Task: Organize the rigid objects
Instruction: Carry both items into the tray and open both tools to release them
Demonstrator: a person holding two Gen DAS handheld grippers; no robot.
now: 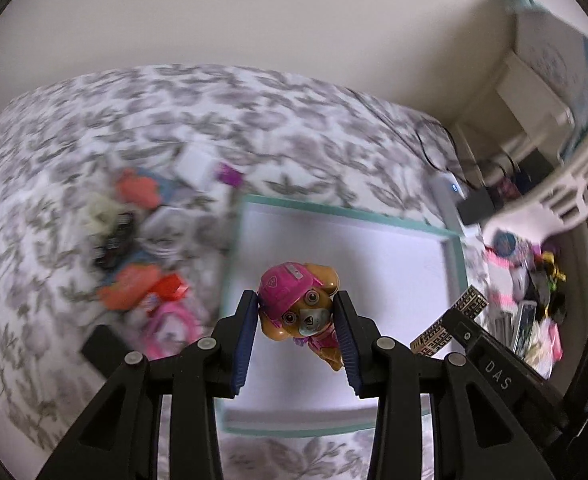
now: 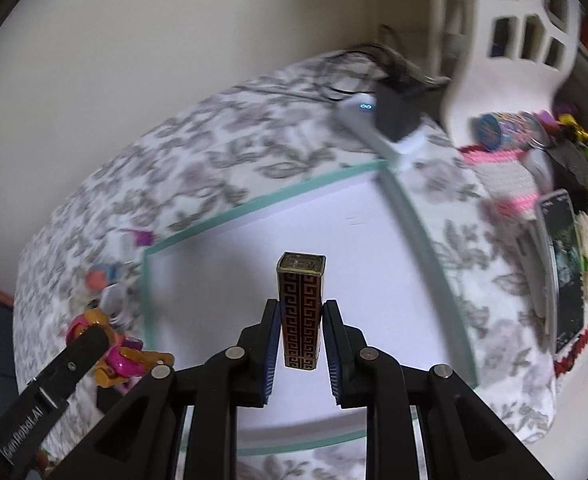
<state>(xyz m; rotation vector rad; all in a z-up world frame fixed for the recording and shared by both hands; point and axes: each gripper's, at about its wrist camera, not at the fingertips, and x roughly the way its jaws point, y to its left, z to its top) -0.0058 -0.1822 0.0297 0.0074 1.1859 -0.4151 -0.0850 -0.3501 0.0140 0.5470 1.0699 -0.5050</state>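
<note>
My left gripper (image 1: 297, 312) is shut on a toy puppy figure (image 1: 298, 308) with a pink helmet, held above a white tray with a teal rim (image 1: 334, 210). In the right wrist view my right gripper (image 2: 302, 320) is shut on a tall narrow box (image 2: 301, 304) with a black and gold key pattern, also above the tray (image 2: 254, 204). Each gripper shows in the other's view: the patterned box (image 1: 450, 320) at the right of the left view, the puppy figure (image 2: 118, 356) at the lower left of the right view.
The tray lies on a bed with a grey leaf-print cover (image 1: 94, 120). A blurred pile of small toys (image 1: 134, 240) lies left of the tray. A white charger and black adapter (image 2: 390, 120), a white slotted basket (image 2: 506, 40), a phone (image 2: 562, 256) and clutter sit to the right.
</note>
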